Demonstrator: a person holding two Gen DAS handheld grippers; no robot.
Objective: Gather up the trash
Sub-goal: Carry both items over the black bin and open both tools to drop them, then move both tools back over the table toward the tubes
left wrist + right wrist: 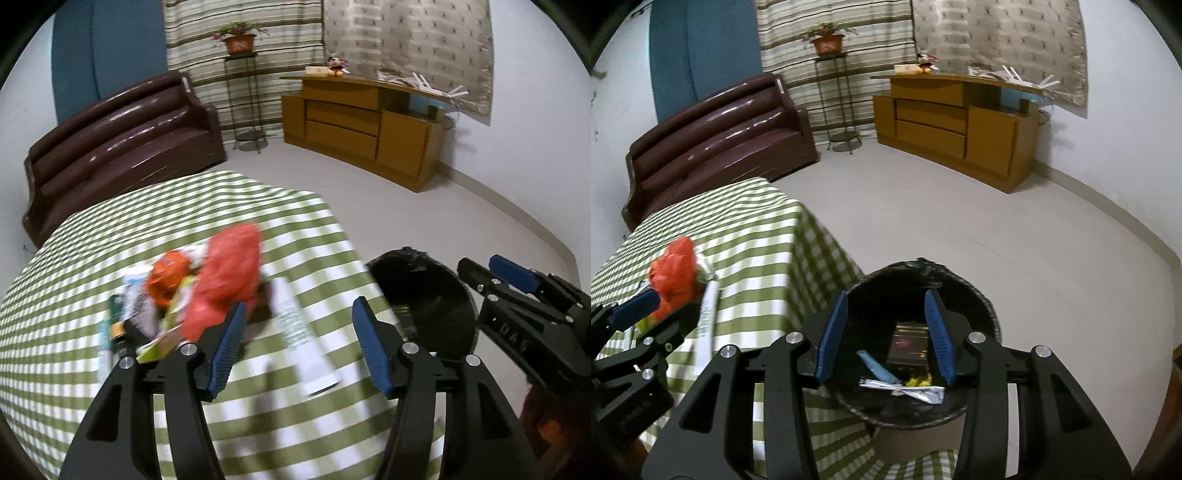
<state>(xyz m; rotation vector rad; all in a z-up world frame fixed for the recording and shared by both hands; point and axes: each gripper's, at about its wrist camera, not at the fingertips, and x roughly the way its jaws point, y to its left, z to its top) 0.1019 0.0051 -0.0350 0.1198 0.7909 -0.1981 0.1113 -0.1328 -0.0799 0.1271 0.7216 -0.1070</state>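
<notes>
On the checked tablecloth, the red plastic bag lies just left of my left gripper, spread and empty; my right gripper, also parted and empty, hangs over the bin, farther off.

Left gripper: black plastic linkage arms, two ribbed blue pads, silver round screws at the pivots. Right gripper: same black build, blue ribbed pads, silver screws; raised lettering moulded on its black side, seen at 3 o'clock from the left wrist.
</notes>
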